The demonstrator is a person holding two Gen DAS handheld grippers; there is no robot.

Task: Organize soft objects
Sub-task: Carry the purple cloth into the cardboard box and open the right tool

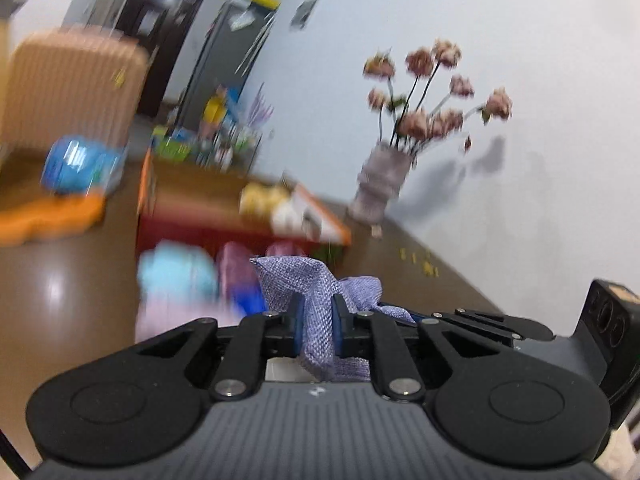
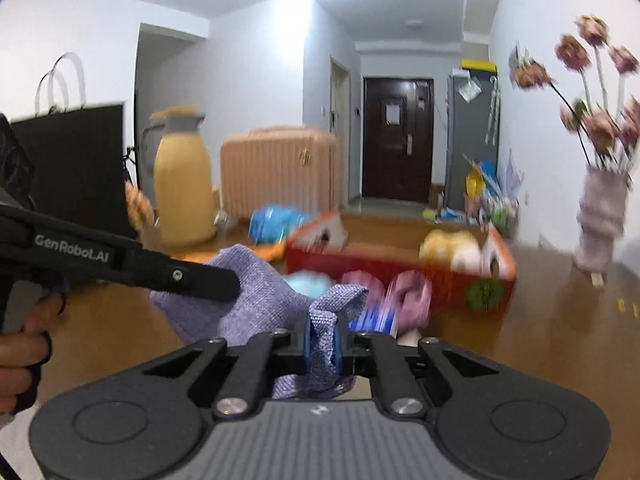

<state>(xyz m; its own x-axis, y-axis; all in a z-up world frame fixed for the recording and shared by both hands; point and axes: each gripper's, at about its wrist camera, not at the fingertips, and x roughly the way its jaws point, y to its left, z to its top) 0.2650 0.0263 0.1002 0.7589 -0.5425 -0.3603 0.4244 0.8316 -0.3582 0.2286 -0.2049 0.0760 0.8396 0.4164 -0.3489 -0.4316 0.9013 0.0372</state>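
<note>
A lilac woven cloth [image 1: 316, 300] is pinched between the blue pads of my left gripper [image 1: 318, 326], which is shut on it. In the right wrist view the same lilac cloth [image 2: 256, 296] stretches between both tools. My right gripper [image 2: 322, 340] is shut on one bunched corner, and the left gripper [image 2: 224, 286] comes in from the left and holds the other end. The cloth hangs above the brown table. Behind it lie blurred soft items, light blue [image 2: 308, 282] and pink [image 2: 408, 296], in front of a red and orange box [image 2: 400, 272] with a yellow plush [image 2: 448, 242] inside.
A vase of pink flowers [image 2: 600, 216] stands at the right by the wall. A yellow jug [image 2: 182, 184], a black bag [image 2: 72, 168] and a peach suitcase [image 2: 276, 168] stand at the back left. A blue packet [image 2: 276, 218] lies behind the box. A hand [image 2: 20, 360] grips the left tool.
</note>
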